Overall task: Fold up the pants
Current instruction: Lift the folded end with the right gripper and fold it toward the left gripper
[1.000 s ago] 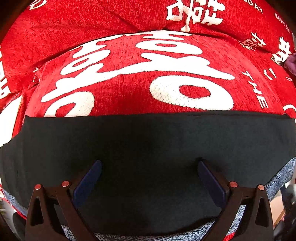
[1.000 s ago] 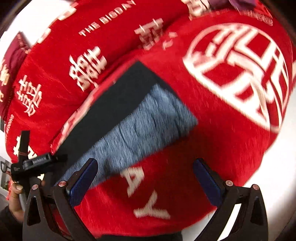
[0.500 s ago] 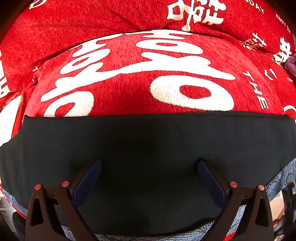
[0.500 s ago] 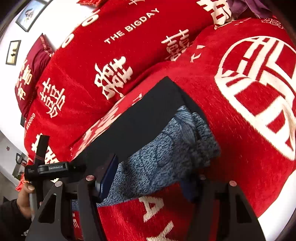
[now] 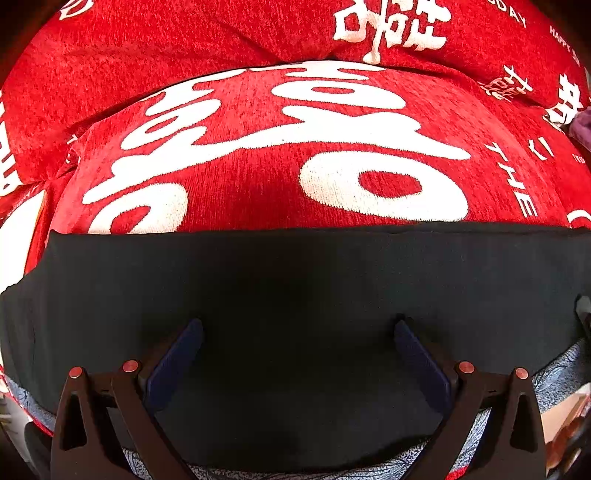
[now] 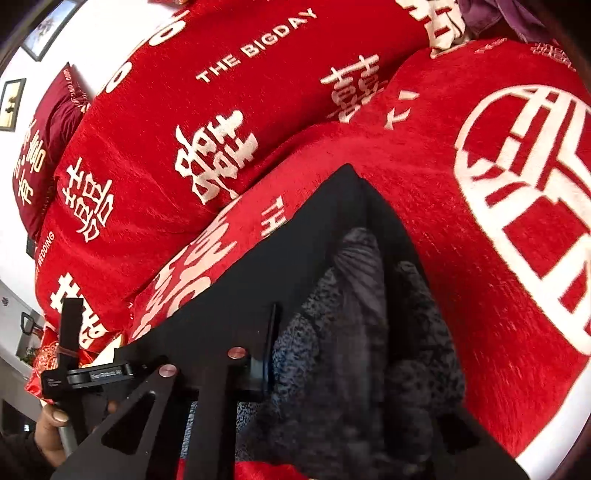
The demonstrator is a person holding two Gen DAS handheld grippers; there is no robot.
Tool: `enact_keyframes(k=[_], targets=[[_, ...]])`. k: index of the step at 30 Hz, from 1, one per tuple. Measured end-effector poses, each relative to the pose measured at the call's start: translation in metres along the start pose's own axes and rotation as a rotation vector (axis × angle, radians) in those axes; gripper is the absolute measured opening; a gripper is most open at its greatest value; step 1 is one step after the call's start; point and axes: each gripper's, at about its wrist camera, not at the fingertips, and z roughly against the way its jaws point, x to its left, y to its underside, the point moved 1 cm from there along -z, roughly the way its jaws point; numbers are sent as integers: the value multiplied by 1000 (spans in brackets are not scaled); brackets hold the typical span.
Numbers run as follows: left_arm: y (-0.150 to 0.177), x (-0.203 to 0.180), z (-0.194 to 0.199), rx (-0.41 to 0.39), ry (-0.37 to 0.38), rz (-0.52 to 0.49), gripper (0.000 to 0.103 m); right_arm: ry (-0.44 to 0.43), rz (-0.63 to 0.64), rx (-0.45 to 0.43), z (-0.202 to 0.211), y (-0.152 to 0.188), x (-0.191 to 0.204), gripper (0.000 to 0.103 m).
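The pants lie on a red bed cover: a black layer (image 5: 295,288) on top and a blue-grey patterned layer (image 5: 561,380) showing at its near edge. My left gripper (image 5: 297,332) is open, its fingers spread wide and resting over the black fabric. In the right wrist view the black layer (image 6: 303,266) and the patterned layer (image 6: 369,332) fill the lower middle. My right gripper (image 6: 332,354) is shut on the bunched patterned fabric at the pants' end. The left gripper's body (image 6: 88,376) and the hand holding it show at the lower left.
The red cover with large white characters (image 5: 280,147) spreads beyond the pants. A dark red pillow (image 6: 37,155) leans at the far left by a white wall with framed pictures (image 6: 11,103). A purple cloth (image 6: 509,14) lies at the top right.
My right gripper went from wide open above the cover to shut on the patterned fabric, moving in close and bunching it. The left gripper has stayed still.
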Motion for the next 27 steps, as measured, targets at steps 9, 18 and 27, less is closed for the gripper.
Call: enact_keyframes(k=[9, 18, 27], targets=[[0, 0, -1, -7, 2, -10, 103, 246, 429, -83, 28, -3, 104, 16], [5, 59, 28, -17, 114, 21, 103, 255, 778, -159, 41, 40, 222, 16], [40, 212, 45, -59, 118, 233, 103, 225, 1056, -125, -12, 119, 306, 16]])
